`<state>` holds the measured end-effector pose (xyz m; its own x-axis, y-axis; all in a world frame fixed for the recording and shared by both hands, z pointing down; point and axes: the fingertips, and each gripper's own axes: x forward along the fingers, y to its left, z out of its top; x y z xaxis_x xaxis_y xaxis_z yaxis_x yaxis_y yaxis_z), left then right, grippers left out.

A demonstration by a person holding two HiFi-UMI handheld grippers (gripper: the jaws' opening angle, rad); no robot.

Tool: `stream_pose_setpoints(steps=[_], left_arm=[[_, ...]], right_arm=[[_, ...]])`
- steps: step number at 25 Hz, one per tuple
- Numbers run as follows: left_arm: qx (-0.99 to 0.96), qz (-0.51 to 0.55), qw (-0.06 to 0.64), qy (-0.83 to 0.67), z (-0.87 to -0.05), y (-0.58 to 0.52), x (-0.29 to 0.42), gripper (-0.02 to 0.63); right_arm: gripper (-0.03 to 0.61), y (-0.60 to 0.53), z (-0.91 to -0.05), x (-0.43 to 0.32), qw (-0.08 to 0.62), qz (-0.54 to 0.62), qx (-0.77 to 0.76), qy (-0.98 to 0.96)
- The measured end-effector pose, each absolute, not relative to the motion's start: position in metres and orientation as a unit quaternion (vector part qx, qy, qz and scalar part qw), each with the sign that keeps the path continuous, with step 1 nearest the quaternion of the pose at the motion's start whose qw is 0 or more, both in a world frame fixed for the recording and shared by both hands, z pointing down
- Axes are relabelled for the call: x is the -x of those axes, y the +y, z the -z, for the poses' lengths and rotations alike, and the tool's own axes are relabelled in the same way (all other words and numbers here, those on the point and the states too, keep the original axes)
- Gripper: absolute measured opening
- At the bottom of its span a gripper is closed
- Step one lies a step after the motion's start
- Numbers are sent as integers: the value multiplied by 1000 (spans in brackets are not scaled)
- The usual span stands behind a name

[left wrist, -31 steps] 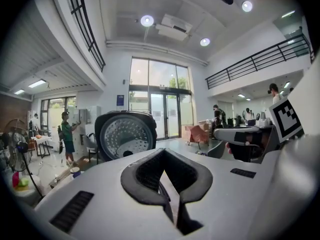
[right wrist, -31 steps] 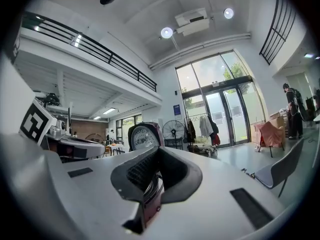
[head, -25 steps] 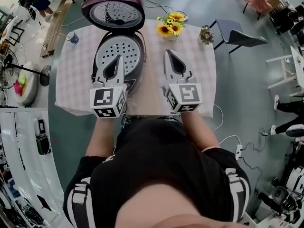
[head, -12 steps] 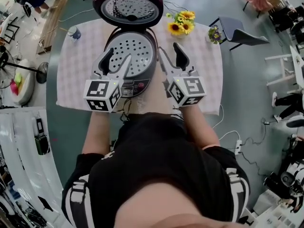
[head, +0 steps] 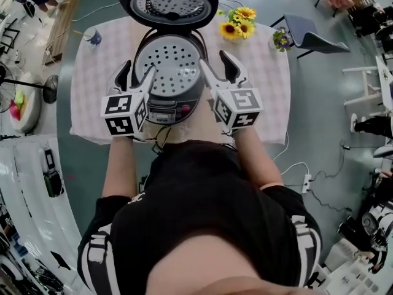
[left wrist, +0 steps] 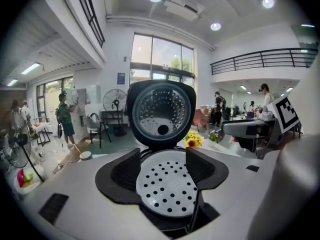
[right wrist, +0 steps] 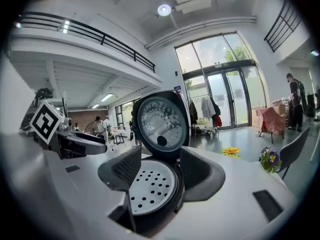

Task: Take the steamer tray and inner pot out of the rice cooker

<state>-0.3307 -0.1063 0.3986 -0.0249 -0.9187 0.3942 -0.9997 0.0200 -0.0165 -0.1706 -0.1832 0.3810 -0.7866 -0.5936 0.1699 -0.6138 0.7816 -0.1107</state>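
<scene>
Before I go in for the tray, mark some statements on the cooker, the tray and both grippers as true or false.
1. The lid of the rice cooker stands open. True.
2. The steamer tray has already been lifted out of the rice cooker. False: it still sits in the cooker's mouth.
3. The left gripper and the right gripper both have their jaws apart. True: both pairs have just been opening and press on nothing, one either side of the cooker.
4. In the head view the sunflowers stand left of the rice cooker. False: they stand to its right, near the lid.
</scene>
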Motion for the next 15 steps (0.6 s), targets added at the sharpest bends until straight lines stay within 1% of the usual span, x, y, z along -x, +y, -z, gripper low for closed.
stream_pose_setpoints(steps=[6,15], left_arm=[[-672,-176,178,-697,-425,-105,355,275],[-667,-221,245,-668,-468,-115,384,275]], right_arm=[[221,-189,-401,189,112,-75,-322,-937],[221,-204,-454,204,219,-100,-321,-916]])
